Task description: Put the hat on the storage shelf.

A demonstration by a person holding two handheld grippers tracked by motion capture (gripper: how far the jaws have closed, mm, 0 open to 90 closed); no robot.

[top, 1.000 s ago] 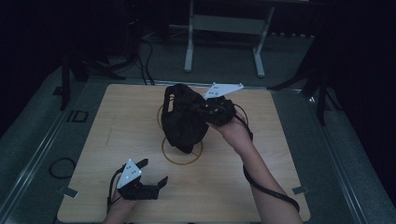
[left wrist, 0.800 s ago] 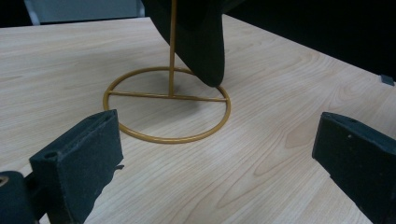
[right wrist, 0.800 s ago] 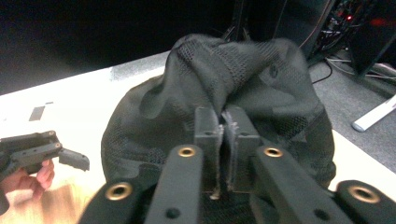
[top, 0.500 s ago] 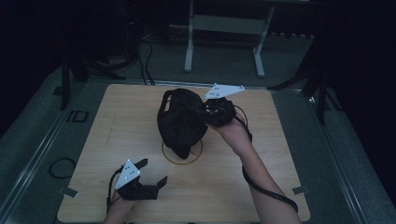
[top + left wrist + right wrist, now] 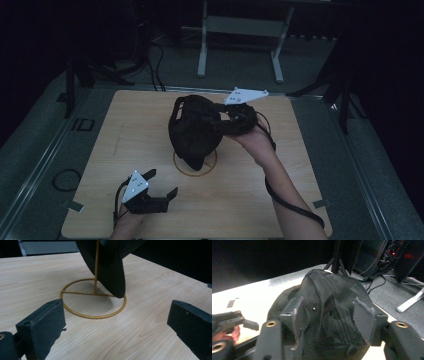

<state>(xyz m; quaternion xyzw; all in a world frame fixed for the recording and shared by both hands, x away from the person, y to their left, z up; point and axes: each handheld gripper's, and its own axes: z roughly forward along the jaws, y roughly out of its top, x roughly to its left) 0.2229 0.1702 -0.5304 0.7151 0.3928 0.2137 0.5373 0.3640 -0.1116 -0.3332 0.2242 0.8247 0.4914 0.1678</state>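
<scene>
The right claw (image 5: 329,315) has just been spreading; the one black mesh cap (image 5: 324,302) sits between its pads, released, hung on one gold wire stand (image 5: 93,298), whose ring base is seen from the spread, empty left claw (image 5: 115,322) on the light wooden surface (image 5: 310,160).

dim room with dark surroundings, the wooden table (image 5: 300,165) lit softly from above, right gripper view slightly blurred.

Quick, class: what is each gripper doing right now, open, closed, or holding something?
Left gripper: open, holding nothing, resting low on the table.
Right gripper: jaws have just been opening, apart around the black cap on its stand.
</scene>
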